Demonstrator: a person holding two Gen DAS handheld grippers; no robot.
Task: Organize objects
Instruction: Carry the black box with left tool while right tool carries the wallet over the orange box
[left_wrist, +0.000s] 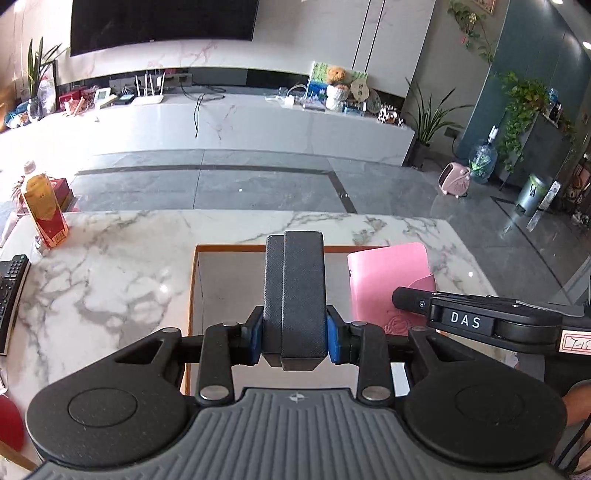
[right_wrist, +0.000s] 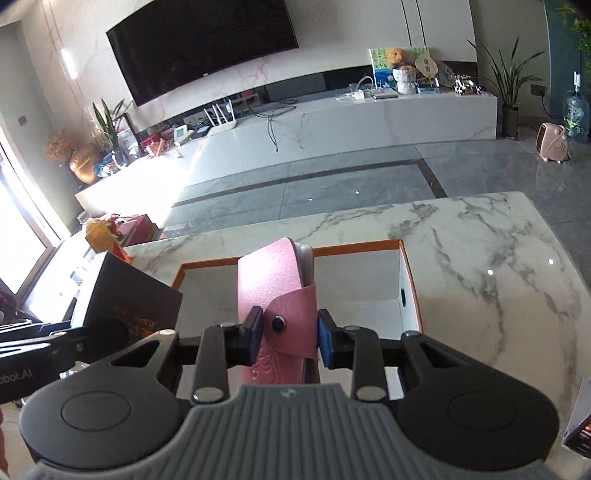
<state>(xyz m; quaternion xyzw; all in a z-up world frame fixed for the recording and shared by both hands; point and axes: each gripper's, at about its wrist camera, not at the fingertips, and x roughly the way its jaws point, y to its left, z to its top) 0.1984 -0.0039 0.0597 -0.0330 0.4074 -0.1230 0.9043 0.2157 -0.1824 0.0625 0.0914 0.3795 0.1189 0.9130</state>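
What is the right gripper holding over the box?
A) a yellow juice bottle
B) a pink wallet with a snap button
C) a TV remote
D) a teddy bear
B: the right gripper has its fingers pressed on both sides of the pink wallet, snap flap facing the camera, above the open orange-rimmed box.

1. the left gripper (left_wrist: 294, 336) tilts downward, its blue pads clamped on either side of a dark box (left_wrist: 294, 295).
2. the right gripper (right_wrist: 290, 338) tilts downward too, its pads pressed on a pink wallet (right_wrist: 275, 295).
3. the two grippers sit side by side, close together.
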